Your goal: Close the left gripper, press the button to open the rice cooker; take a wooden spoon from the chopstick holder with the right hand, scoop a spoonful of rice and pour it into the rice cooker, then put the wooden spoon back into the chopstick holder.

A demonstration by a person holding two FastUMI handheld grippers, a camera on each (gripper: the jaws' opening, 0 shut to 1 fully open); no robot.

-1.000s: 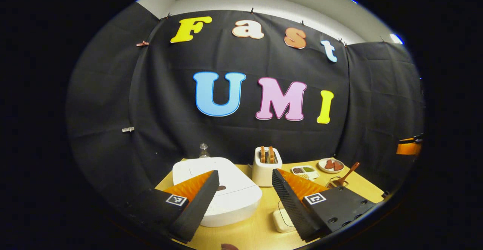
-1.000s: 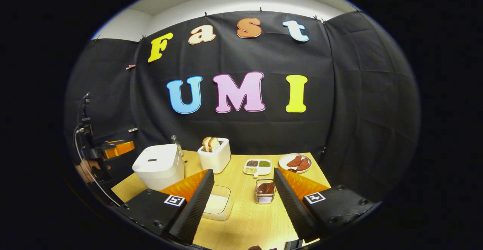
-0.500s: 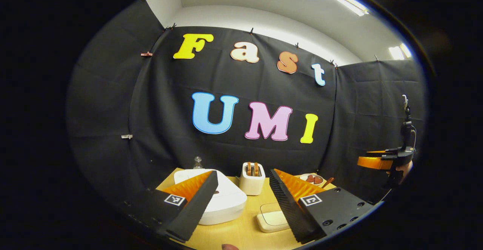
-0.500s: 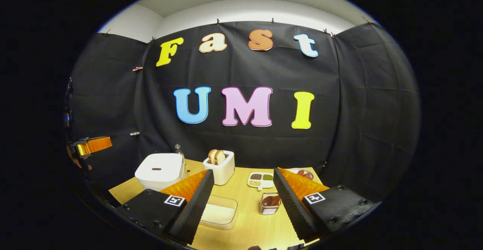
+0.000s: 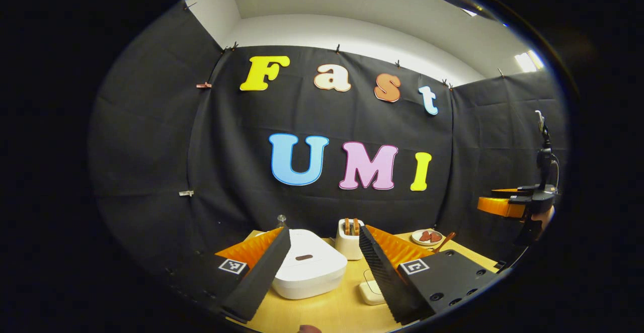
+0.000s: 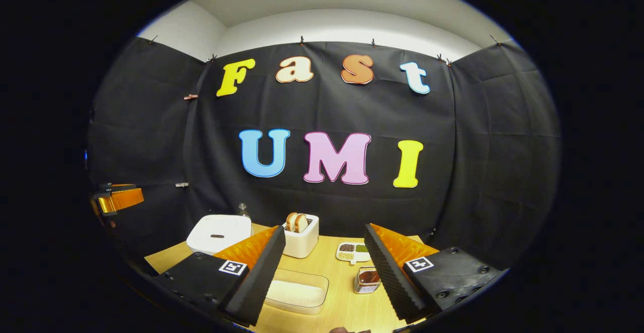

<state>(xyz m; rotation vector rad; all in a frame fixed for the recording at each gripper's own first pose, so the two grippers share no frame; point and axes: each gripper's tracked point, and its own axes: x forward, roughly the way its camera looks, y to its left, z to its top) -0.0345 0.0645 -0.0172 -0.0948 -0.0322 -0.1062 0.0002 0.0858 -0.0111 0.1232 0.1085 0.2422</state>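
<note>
The jaws of the left gripper (image 5: 322, 262) are held wide apart with nothing between them, and the closed white rice cooker (image 5: 308, 268) is seen in the gap, its dark button (image 5: 304, 257) on the lid untouched; compared with one second ago the cooker is seen smaller and farther, so this gripper has been lifted and drawn back. The jaws of the right gripper (image 6: 324, 265) are spread as well and nothing is gripped; below them the clear box of rice (image 6: 296, 295) lies on the wooden table (image 6: 347, 308), and the wire chopstick holder (image 6: 366, 280) stands just beside the right finger (image 6: 390, 277); in the earlier frame the holder was seen more between the fingers and higher, so the view has been tilted upward. In the left gripper view the wooden spoon (image 5: 445, 240) is seen leaning out to the right, partly hidden behind the right finger; the white toaster (image 5: 348, 232) with bread stands behind the cooker, and the plate of red slices (image 5: 427, 236) is at the far right. In the right gripper view the small tray of beans (image 6: 353, 251) is near the toaster; the other gripper is seen at the left edge of this view, and its state cannot be told there.
</note>
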